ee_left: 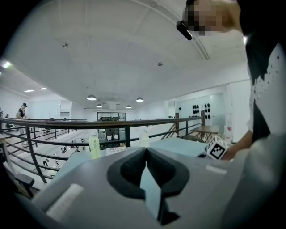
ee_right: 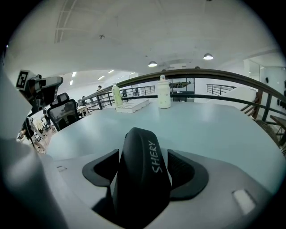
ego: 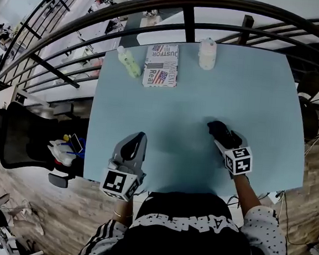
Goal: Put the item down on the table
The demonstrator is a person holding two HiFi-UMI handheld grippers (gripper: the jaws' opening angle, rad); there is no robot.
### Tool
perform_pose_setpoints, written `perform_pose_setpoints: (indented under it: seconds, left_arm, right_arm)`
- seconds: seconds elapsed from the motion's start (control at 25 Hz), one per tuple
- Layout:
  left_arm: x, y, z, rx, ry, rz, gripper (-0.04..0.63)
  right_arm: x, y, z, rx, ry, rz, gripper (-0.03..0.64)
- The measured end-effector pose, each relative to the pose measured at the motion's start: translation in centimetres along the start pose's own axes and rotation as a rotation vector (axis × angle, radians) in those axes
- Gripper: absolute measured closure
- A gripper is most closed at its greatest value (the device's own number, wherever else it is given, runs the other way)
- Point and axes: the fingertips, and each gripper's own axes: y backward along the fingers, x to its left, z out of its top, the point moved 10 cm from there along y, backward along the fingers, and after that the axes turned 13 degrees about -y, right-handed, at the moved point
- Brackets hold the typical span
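Near edge, left: left gripper [ego: 140, 137], held low over the table's [ego: 206, 100] near-left corner. Its jaws are pressed together at the tips with nothing between them, as the left gripper view [ee_left: 145, 153] confirms.

Near edge, right of centre: right gripper [ego: 225, 138], jaws clamped on either side of a black item [ego: 216, 127]. In the right gripper view [ee_right: 143, 176] the item [ee_right: 139, 170] fills the gap between the jaws; it is rounded and dark, with pale lettering along its side. It sits low over the table's near-right area. Whether it touches the surface cannot be told.

Middle: light blue tabletop, bare.

Far edge, left to right:
- green bottle [ego: 128, 61], upright
- flat book [ego: 161, 65] with a flag-print cover, just beside the bottle
- white bottle [ego: 207, 53], upright, apart from the book

Beyond the table: dark curved railing [ego: 187, 1] running round the far side.

Off the table's left side: black office chair [ego: 14, 134] on a wooden floor.
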Motion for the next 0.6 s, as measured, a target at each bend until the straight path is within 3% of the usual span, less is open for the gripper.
perform_pose_setpoints:
  seconds: [0.32, 0.6]
  left_arm:
    - [-0.9, 0.5, 0.5, -0.015, -0.007, 0.000, 0.595]
    - [-1.5, 1.1, 1.0, -0.020, -0.017, 0.014, 0.595]
  right_arm:
    - [0.7, 2.3, 1.6, -0.119, -0.016, 0.041, 0.291]
    - [1.4, 5.4, 3.2, -0.261, -0.056, 0.120, 0.423]
